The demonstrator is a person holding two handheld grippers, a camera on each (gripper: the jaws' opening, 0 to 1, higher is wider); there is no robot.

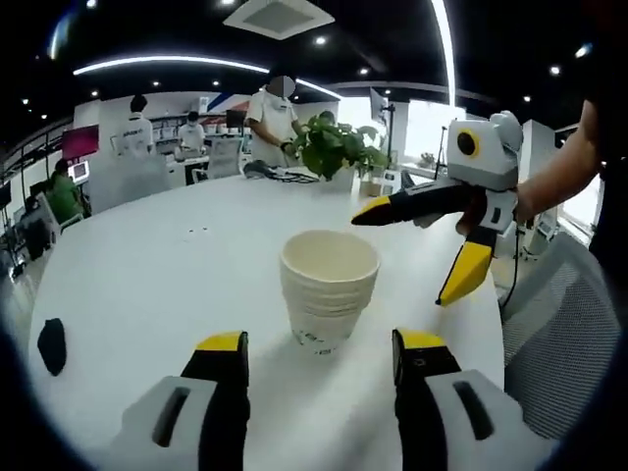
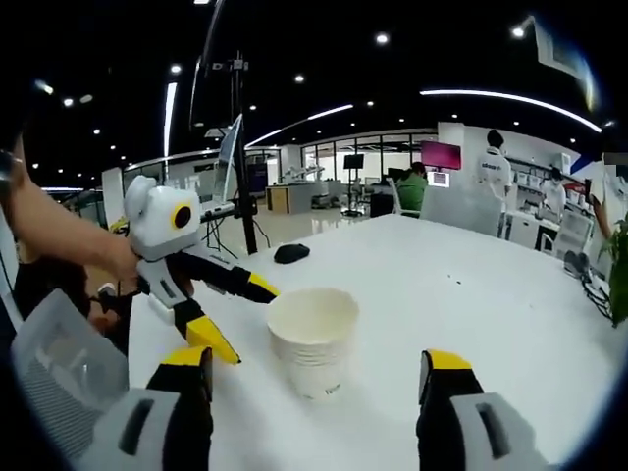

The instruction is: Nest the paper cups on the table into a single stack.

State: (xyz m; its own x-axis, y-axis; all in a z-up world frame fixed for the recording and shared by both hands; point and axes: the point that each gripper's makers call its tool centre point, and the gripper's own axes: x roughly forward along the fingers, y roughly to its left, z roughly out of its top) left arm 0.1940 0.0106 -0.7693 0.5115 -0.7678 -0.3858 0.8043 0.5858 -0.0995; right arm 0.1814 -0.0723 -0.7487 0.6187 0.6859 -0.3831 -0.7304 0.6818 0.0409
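Both jaws of my left gripper (image 1: 319,368) stand apart, empty, just short of the cup stack (image 1: 329,287), which sits upright on the white table (image 1: 147,285) toward its near edge. I see my right gripper (image 2: 319,388) likewise spread, holding nothing, flanking the stack.

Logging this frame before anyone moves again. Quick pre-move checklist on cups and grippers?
1. Cups nested: the cup stack stands as one stack on the table - ok.
2. Stack upright, mouth up: ok.
3. Left gripper open, jaws apart on either side in front of the stack, not touching it: ok.
4. Right gripper open, holding nothing: ok.
5. Loose cups left elsewhere on the table: none in the parts both views show; the rest cannot tell.
6. Dark object near the table edge, well away from the stack: ok.
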